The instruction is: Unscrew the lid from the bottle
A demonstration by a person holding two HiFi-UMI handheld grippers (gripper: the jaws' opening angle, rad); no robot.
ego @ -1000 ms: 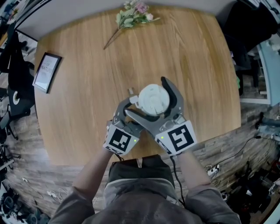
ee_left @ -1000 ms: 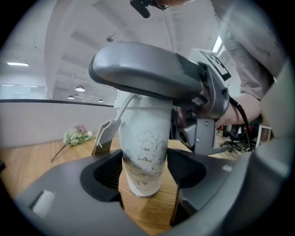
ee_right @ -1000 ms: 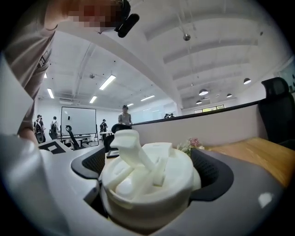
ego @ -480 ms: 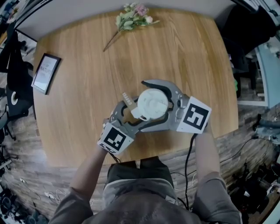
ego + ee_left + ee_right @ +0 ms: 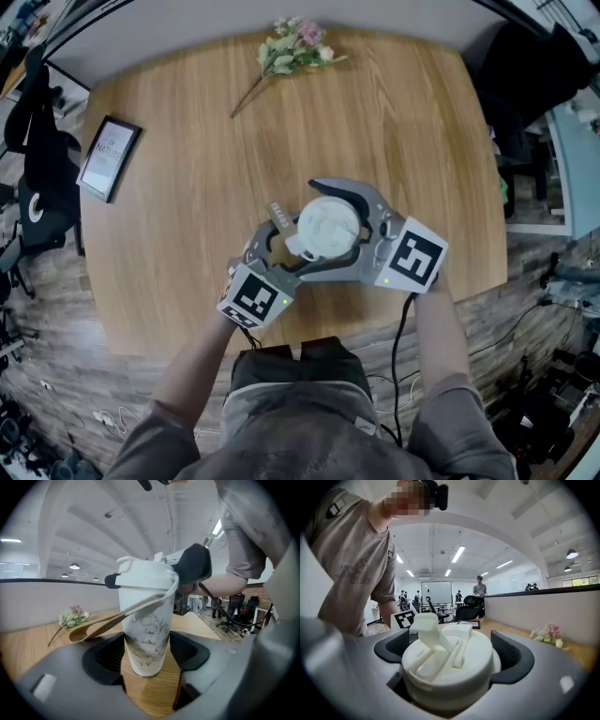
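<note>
A: Entry, vs. one second back. What changed?

B: The right hand-held gripper (image 5: 305, 228) has swung round the lid (image 5: 328, 225). A second ago its marker cube (image 5: 413, 258) sat at the near side of the lid, close beside the left one. Now it sits out to the right of the lid, with the jaws reaching in from that side. Half a second ago it was already roughly there.

A: Left side?

B: The left hand-held gripper (image 5: 298, 246) has kept its place and still comes in from the near left. The bottle (image 5: 145, 639) has not shifted either. It stands upright on the bench (image 5: 187, 234), near the middle and toward the person's edge.

A: Grip states?

B: Left jaws are clamped on the lower body of the bottle, with a pad touching each flank. Right jaws are clamped on the lid, which fills the gap between the pads. The lid sits on top of the bottle.

A: Anything attached?

B: A tan woven strap (image 5: 93, 625) hangs from the lid's rim toward the left.

A: Counts.

B: One bottle, one lid, one strap. Two hand-held grippers, each with one marker cube. One flower sprig (image 5: 295, 52) at the far edge of the bench. One framed picture (image 5: 110, 157) at the left edge.
</note>
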